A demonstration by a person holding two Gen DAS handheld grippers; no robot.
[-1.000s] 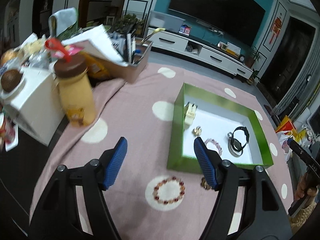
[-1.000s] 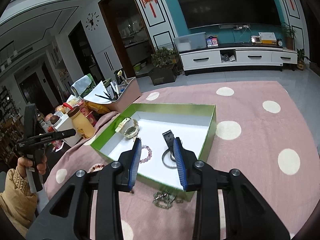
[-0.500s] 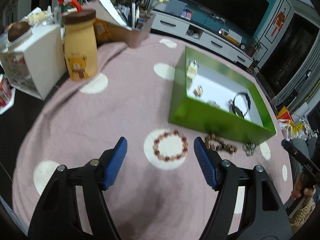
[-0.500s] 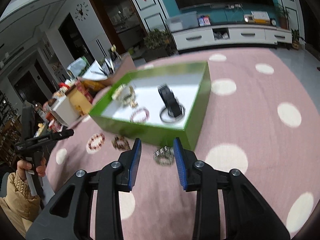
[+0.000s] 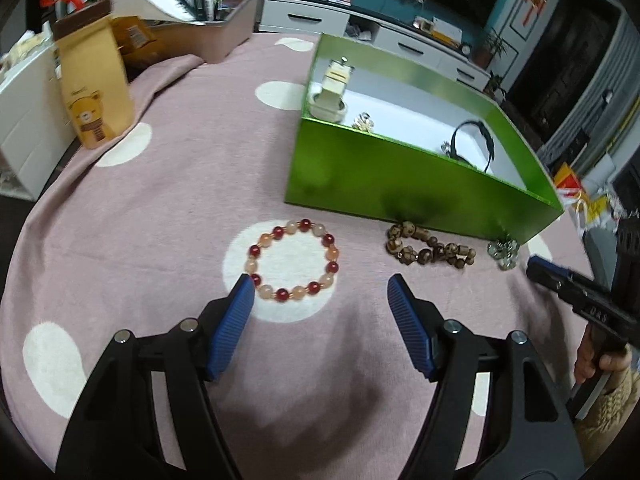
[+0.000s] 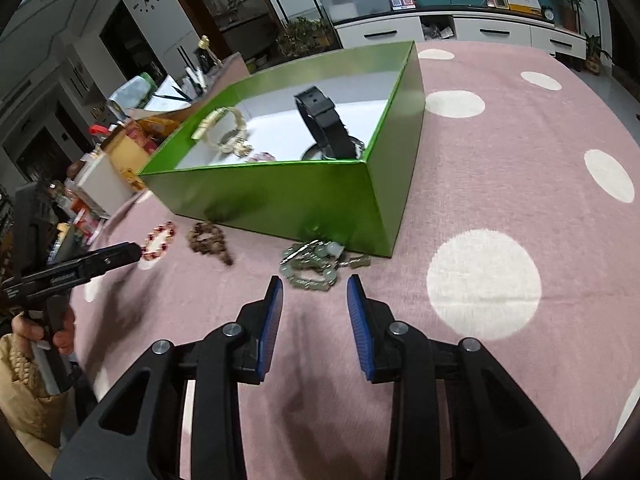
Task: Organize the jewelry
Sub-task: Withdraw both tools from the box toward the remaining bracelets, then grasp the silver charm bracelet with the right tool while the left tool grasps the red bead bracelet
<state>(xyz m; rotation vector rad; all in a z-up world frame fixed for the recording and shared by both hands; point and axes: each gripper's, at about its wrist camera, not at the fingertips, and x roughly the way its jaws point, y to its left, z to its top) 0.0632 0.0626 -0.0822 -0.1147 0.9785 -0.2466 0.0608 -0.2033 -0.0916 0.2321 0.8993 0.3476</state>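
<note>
Grippers: left gripper [image 5: 320, 290] and right gripper [image 6: 314, 290] agape, empty | green box [image 5: 400, 184] wall just ahead

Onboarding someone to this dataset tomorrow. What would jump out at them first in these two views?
The bright green box in the middle of the pink polka-dot cloth, with a black watch and a cream one inside. Then three pieces lying on the cloth along its near wall: a red and peach bead bracelet just ahead of the open left tool, a brown bead bracelet, and a pale green chain piece just ahead of the open right tool.
</note>
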